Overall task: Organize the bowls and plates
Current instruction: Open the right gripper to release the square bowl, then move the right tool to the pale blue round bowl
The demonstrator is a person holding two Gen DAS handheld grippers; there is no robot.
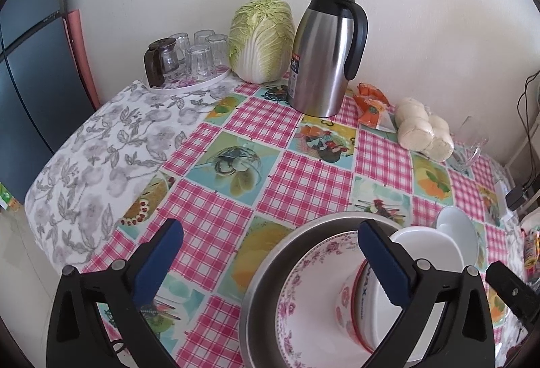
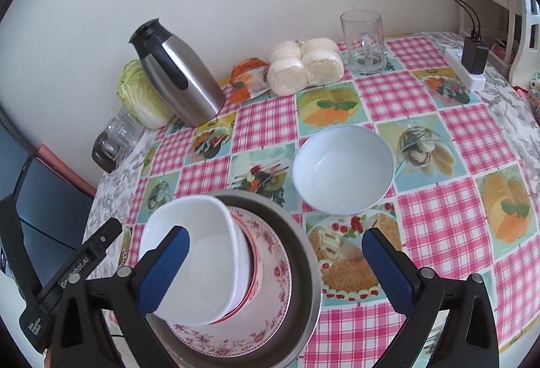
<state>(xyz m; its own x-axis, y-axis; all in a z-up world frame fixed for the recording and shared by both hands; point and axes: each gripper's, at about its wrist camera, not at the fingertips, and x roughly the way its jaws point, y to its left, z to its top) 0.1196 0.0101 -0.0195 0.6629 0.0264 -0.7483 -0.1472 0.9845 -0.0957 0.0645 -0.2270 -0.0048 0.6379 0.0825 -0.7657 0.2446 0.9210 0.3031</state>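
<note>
Both jaws are standing wide open, holding nothing; the square white bowl is sitting in the stack on the metal pan, just under the right hand-held gripper & beside the left hand-held gripper; the round white bowl is sitting alone on the tabletop, farther off.

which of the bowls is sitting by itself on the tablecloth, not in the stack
The round white bowl, alone on the tablecloth right of the stack. The square white bowl and the red-patterned bowl are nested on the floral plate.
</note>
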